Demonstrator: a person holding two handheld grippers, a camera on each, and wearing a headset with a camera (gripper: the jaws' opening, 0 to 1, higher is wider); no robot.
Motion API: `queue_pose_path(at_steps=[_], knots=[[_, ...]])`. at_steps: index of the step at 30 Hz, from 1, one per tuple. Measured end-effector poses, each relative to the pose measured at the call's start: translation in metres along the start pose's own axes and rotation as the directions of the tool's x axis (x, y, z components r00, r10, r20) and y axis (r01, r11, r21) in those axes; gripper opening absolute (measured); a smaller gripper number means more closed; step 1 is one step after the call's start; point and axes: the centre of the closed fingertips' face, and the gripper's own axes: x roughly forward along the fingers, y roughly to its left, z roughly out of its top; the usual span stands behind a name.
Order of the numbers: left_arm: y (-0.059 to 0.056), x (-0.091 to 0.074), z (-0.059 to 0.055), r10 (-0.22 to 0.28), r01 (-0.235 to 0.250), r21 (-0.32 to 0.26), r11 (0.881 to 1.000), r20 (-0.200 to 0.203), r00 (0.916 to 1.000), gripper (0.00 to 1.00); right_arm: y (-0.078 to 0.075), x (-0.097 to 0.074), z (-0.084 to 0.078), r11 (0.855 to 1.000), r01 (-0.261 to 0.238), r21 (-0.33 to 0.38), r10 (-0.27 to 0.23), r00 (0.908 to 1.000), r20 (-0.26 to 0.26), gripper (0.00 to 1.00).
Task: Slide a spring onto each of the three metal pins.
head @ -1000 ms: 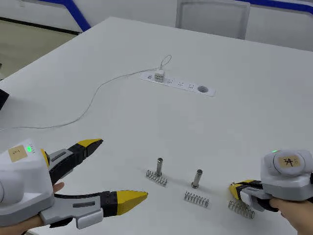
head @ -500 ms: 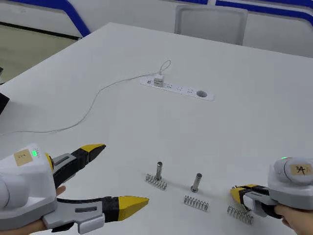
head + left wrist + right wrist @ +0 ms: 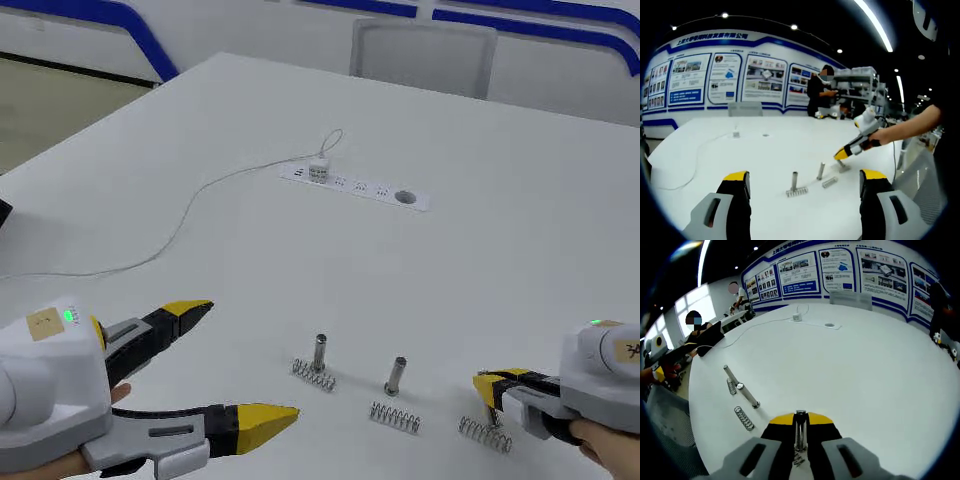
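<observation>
Two metal pins (image 3: 320,350) (image 3: 397,373) stand upright on the white table (image 3: 450,270), each with a spring lying at its foot (image 3: 312,372) (image 3: 394,417). My right gripper (image 3: 490,388) is shut on the third pin (image 3: 800,432), which stands upright between its jaws. The third spring (image 3: 485,433) lies just below that pin. My left gripper (image 3: 235,365) hangs open at the near left, apart from the pins, with nothing between its fingers. In the left gripper view the right gripper (image 3: 846,151) is beyond the pins (image 3: 794,180).
A white power strip (image 3: 355,186) with a plugged adapter lies mid-table, and its thin cable (image 3: 180,225) trails left. A grey chair (image 3: 420,55) stands at the far edge. People stand at benches beyond the table (image 3: 822,90).
The head camera has tilted a little. The right gripper stays shut at the third pin, and the left gripper stays open, both nearly still.
</observation>
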Motion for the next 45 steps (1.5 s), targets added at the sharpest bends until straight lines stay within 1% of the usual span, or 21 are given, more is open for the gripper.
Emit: queue_pose_path(at_steps=[5, 8, 14, 17, 20, 24, 28, 33, 37, 41, 45], knots=[[0.000, 0.000, -0.003, -0.003, 0.003, 0.002, 1.000, -0.012, 0.9999, 0.92, 0.000, -0.003, 0.002, 1.000, 0.002, -0.003, -0.002, 0.9999, 0.013, 0.08], [-0.002, 0.001, -0.003, -0.009, 0.009, 0.013, 1.000, -0.013, 0.9999, 0.92, 0.000, -0.004, 0.004, 1.000, 0.001, -0.008, 0.000, 0.9997, 0.023, 0.08], [-0.001, 0.001, -0.004, -0.010, 0.010, 0.013, 1.000, -0.021, 0.9997, 0.92, 0.003, -0.008, 0.006, 1.000, 0.001, -0.018, -0.001, 0.9992, 0.039, 0.08], [-0.001, 0.001, -0.007, -0.011, 0.011, 0.012, 1.000, -0.034, 0.9994, 0.92, 0.005, -0.011, 0.006, 1.000, -0.004, -0.026, 0.005, 0.9989, 0.048, 0.08], [-0.001, 0.001, -0.007, -0.012, 0.013, 0.015, 1.000, -0.034, 0.9994, 0.92, 0.006, -0.010, 0.007, 1.000, -0.008, -0.029, 0.010, 0.9982, 0.060, 0.08], [-0.002, 0.002, -0.008, -0.013, 0.013, 0.016, 1.000, -0.038, 0.9992, 0.92, 0.009, -0.013, 0.005, 0.999, -0.006, -0.053, 0.009, 0.9984, 0.057, 0.08], [-0.004, 0.002, -0.008, -0.016, 0.017, 0.018, 1.000, -0.040, 0.9991, 0.92, 0.011, -0.016, 0.002, 0.995, -0.004, -0.095, 0.009, 0.9988, 0.048, 0.08], [-0.006, 0.002, -0.009, -0.022, 0.023, 0.020, 1.000, -0.048, 0.9986, 0.92, 0.014, -0.018, -0.001, 0.990, -0.002, -0.144, 0.007, 0.9993, 0.036, 0.08], [-0.007, 0.003, -0.010, -0.021, 0.022, 0.019, 1.000, -0.053, 0.9984, 0.92, 0.016, -0.018, -0.001, 0.983, -0.014, -0.184, 0.019, 0.9995, 0.025, 0.08], [-0.007, 0.002, -0.009, -0.019, 0.019, 0.018, 1.000, -0.050, 0.9986, 0.93, 0.018, -0.019, -0.002, 0.980, -0.018, -0.199, 0.022, 0.9996, 0.017, 0.09], [-0.007, 0.002, -0.010, -0.019, 0.020, 0.019, 1.000, -0.057, 0.9982, 0.93, 0.019, -0.020, -0.003, 0.977, -0.023, -0.212, 0.026, 0.9996, 0.012, 0.09]])
